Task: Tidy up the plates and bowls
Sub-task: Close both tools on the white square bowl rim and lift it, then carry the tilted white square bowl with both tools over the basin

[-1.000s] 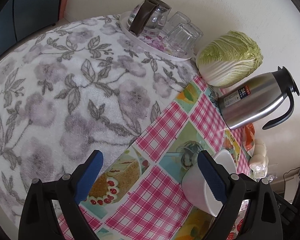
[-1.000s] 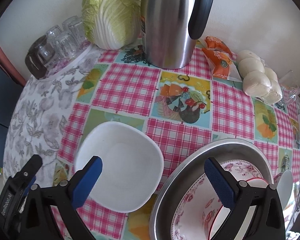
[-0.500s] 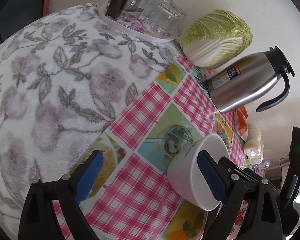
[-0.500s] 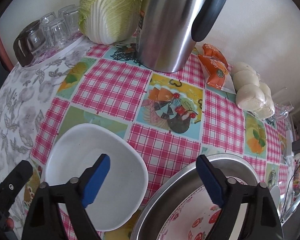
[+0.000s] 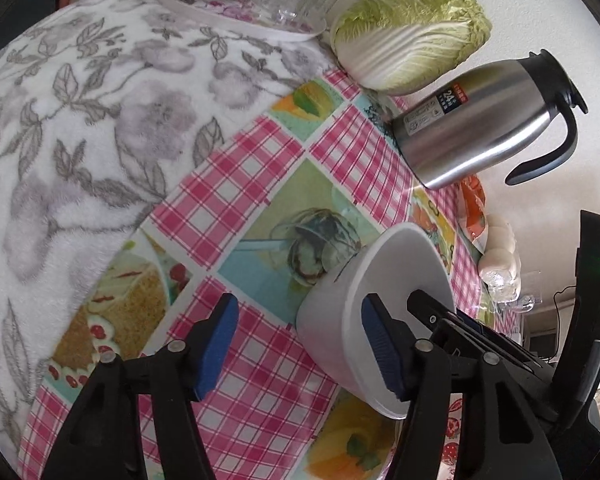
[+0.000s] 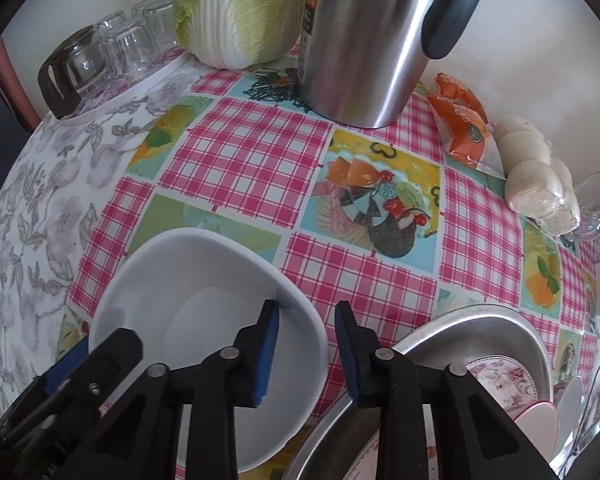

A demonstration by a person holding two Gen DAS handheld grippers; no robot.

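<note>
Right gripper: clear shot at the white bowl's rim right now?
Probably yes. The right gripper straddles the near rim of the white bowl, jaws closing with the rim between them. The left gripper crowds the opposite rim, but nothing blocks this side.

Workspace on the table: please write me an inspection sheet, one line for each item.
Surface: checked tablecloth, floral towel over one part.
Job's things: white bowl tilted on the cloth; metal basin holds patterned plates.
Clutter: cabbage, steel jug, glasses on a tray, orange packet, buns.
Grippers: left gripper closing, one finger inside the bowl; right gripper closing astride the bowl's rim.
Cables: one thin cable by the far wall.
Surroundings: pale wall.
</note>
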